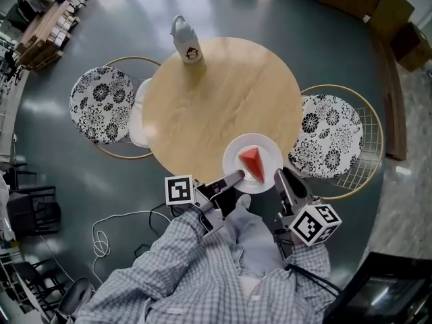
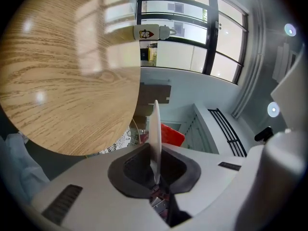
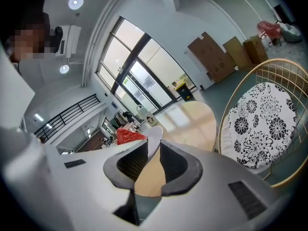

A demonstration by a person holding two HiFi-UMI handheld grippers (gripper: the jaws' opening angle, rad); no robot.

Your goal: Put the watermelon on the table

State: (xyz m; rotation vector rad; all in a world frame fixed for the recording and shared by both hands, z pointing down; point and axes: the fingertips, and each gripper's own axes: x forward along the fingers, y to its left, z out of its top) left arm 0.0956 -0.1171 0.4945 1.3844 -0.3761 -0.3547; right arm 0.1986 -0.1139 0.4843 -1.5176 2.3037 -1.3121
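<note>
A red watermelon wedge (image 1: 253, 162) lies on a white plate (image 1: 267, 147) over the near edge of the round wooden table (image 1: 216, 93). My left gripper (image 1: 236, 177) is shut on the plate's left rim and my right gripper (image 1: 279, 176) on its right rim. In the left gripper view the plate (image 2: 155, 129) stands edge-on between the jaws of the left gripper (image 2: 156, 170), the watermelon (image 2: 172, 134) just beyond. In the right gripper view the plate (image 3: 153, 138) is pinched by the right gripper (image 3: 153, 160), the watermelon (image 3: 129, 136) to its left. Whether the plate touches the table I cannot tell.
A white jug with a cartoon label (image 1: 187, 42) stands at the table's far edge. Two chairs with black-and-white floral cushions flank the table, one left (image 1: 101, 103) and one right (image 1: 327, 137). A cable (image 1: 108, 235) lies coiled on the dark floor near my legs.
</note>
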